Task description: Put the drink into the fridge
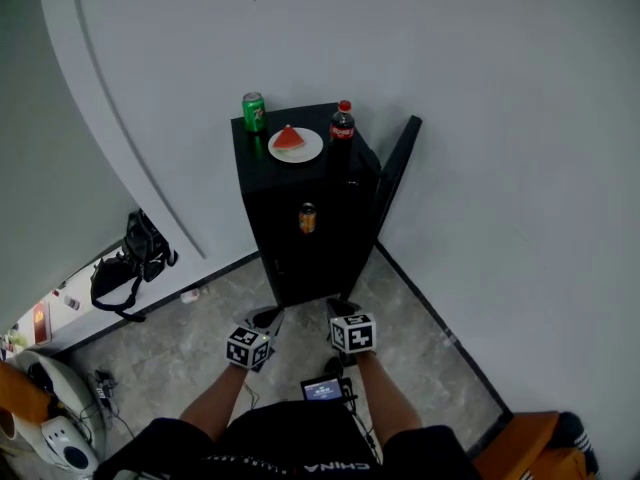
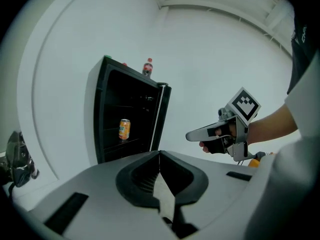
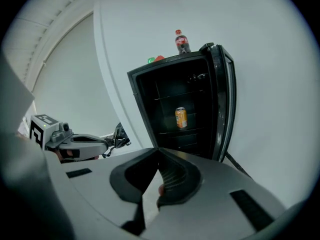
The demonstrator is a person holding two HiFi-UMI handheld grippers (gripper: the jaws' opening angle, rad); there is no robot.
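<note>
A black mini fridge stands against the wall, its door swung open to the right. An orange drink can stands upright on a shelf inside; the same orange can shows in both gripper views. On the fridge top are a green can, a cola bottle and a plate with a watermelon slice. My left gripper and right gripper hang side by side, well short of the fridge. Both are shut and empty.
A black bag lies on the floor by the wall at the left. A white appliance sits at the bottom left and an orange object at the bottom right. Grey floor lies between me and the fridge.
</note>
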